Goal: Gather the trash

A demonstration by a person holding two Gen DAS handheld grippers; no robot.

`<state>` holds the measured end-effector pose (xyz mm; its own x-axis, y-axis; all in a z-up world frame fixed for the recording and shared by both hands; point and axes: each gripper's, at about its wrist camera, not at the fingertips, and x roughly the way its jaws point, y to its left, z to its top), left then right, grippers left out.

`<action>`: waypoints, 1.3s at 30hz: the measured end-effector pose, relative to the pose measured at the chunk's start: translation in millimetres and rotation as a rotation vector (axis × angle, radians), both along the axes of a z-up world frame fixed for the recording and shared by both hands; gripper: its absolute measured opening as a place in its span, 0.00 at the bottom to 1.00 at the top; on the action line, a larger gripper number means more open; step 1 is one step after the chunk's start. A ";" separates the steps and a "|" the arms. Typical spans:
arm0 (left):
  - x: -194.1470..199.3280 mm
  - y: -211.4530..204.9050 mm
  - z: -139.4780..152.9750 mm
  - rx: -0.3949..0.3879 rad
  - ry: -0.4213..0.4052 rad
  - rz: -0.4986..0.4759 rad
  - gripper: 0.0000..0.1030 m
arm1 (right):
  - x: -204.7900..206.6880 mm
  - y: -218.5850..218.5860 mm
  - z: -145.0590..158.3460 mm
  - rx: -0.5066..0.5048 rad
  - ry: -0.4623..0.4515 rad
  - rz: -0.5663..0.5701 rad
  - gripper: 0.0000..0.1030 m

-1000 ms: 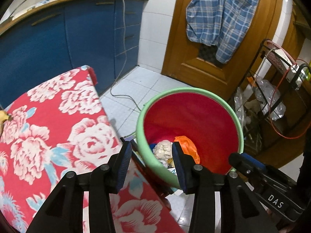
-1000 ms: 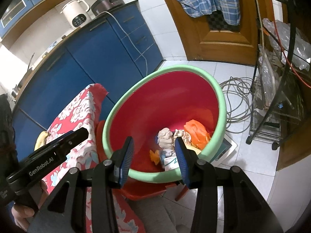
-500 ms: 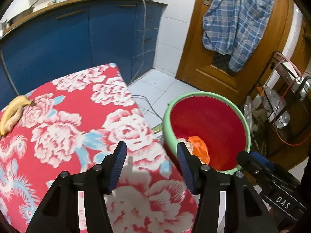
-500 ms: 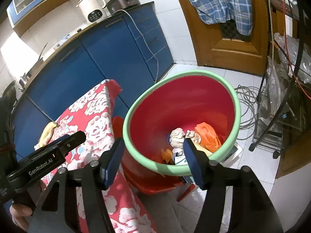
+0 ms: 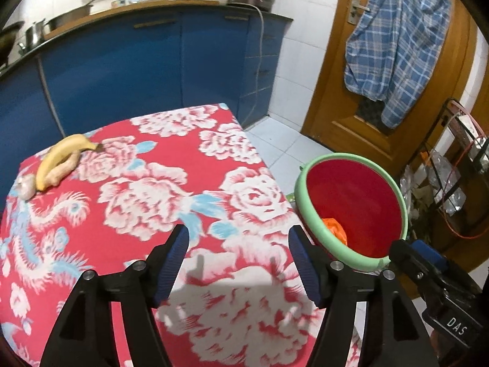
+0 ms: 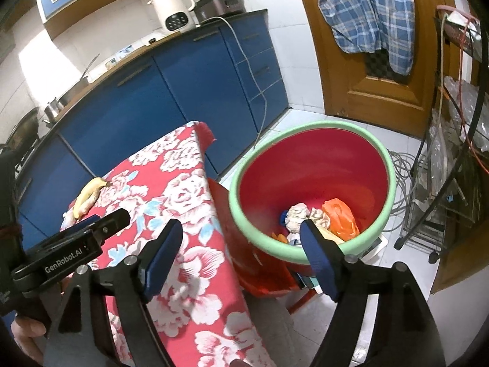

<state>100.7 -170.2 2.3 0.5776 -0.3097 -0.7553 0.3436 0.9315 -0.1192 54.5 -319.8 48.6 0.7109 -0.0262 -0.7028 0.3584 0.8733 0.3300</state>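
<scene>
Both of my grippers have pulled back from the red bin with the green rim (image 6: 308, 183) since the earlier frames, and both sets of jaws have just been opening with nothing between them. My left gripper (image 5: 238, 260) now hangs over the red floral tablecloth (image 5: 159, 189); before, it looked straight down into the bin. Its blue pads (image 5: 172, 263) stand wide apart and touch nothing. My right gripper (image 6: 241, 257) hovers over the near right edge of the table, with the bin just beyond its right finger. Its blue pads (image 6: 163, 257) are also wide apart and empty.

Outward from the fingers, the bin stands on the floor just right of the table. Trash lies at its bottom: an orange plastic bag (image 6: 340, 217), crumpled whitish paper wads (image 6: 301, 214), and smaller scraps that I cannot identify. At the far left corner of the table lies a banana (image 5: 62, 156). A pale knobbly piece (image 5: 62, 172) touches it, and a pale lump (image 5: 27, 185) lies just to the left.

Beyond the table run blue cabinets (image 5: 122, 70) with a white kettle (image 6: 174, 10) on the counter. A plaid shirt (image 6: 368, 12) hangs on the wooden door (image 6: 382, 85) at far right.
</scene>
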 end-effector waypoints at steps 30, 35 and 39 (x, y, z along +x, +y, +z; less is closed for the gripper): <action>-45.1 78.5 30.1 0.009 -0.093 0.176 0.72 | -17.8 65.9 32.2 -0.090 -0.049 0.090 0.91; -49.0 83.7 31.7 0.007 -0.099 0.188 0.72 | -19.2 69.7 34.0 -0.095 -0.052 0.096 0.91; -50.3 87.4 32.7 0.007 -0.102 0.200 0.72 | -19.8 72.0 34.7 -0.097 -0.054 0.099 0.91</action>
